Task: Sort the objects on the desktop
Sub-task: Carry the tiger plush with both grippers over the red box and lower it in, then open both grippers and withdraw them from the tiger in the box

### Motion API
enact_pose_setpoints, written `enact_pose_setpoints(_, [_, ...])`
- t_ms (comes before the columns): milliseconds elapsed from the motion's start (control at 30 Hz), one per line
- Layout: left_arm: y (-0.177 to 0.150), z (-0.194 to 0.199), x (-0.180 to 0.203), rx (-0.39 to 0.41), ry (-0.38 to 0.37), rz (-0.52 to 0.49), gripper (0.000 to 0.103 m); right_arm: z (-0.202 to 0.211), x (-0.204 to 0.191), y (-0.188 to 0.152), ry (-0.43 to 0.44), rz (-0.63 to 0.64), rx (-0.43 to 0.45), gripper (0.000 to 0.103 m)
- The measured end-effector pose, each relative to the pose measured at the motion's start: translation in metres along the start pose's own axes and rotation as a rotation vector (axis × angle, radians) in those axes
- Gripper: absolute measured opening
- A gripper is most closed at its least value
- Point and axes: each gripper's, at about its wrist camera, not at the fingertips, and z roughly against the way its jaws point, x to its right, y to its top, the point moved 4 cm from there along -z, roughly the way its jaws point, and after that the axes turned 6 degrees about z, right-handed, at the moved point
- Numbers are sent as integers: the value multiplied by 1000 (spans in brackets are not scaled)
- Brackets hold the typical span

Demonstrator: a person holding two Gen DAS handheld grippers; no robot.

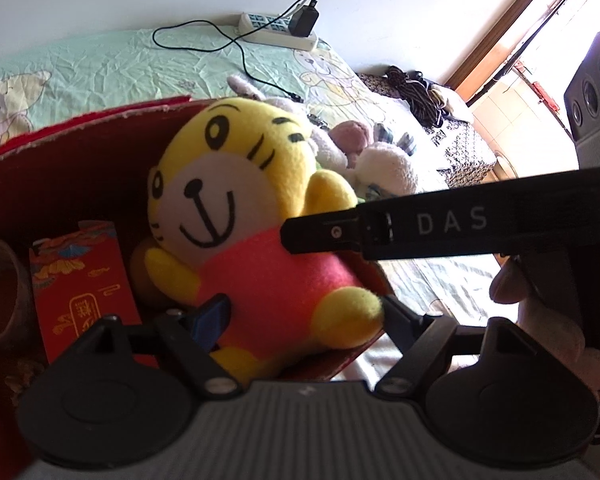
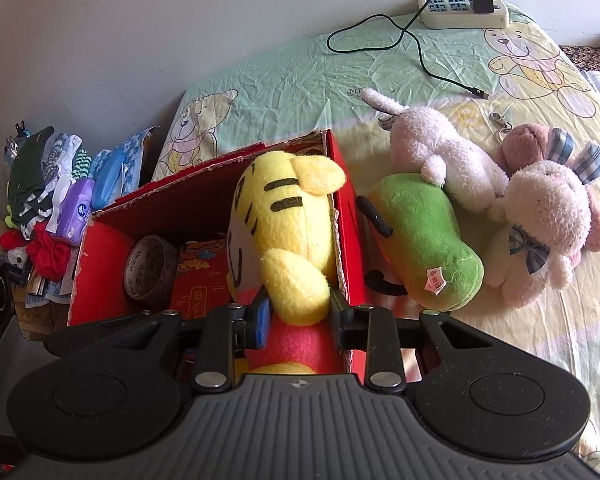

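A yellow tiger plush [image 2: 288, 216] in a pink shirt sits in the red cardboard box [image 2: 104, 256], leaning on its right wall. My right gripper [image 2: 300, 314] is shut on the tiger's arm and body. In the left wrist view the same tiger [image 1: 236, 208] faces the camera, and one finger [image 1: 320, 234] of the right gripper comes in from the right and presses its shirt. My left gripper [image 1: 304, 316] stands wide open, with the tiger's leg and the box wall [image 1: 364, 280] between its fingers.
A tape roll [image 2: 150, 270] and a red envelope [image 2: 198, 280] lie in the box. A green plush [image 2: 424, 236], a white rabbit plush [image 2: 440, 152] and a white dog plush [image 2: 548, 216] lie on the bed sheet right of it. Power strip [image 2: 464, 10] with cable at the back; clothes pile [image 2: 48, 184] at left.
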Motion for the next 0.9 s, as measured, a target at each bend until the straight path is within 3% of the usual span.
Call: enact_pose_setpoints(900, [6, -8, 2, -9, 36, -2, 84, 2, 4, -12, 37, -45, 61, 31])
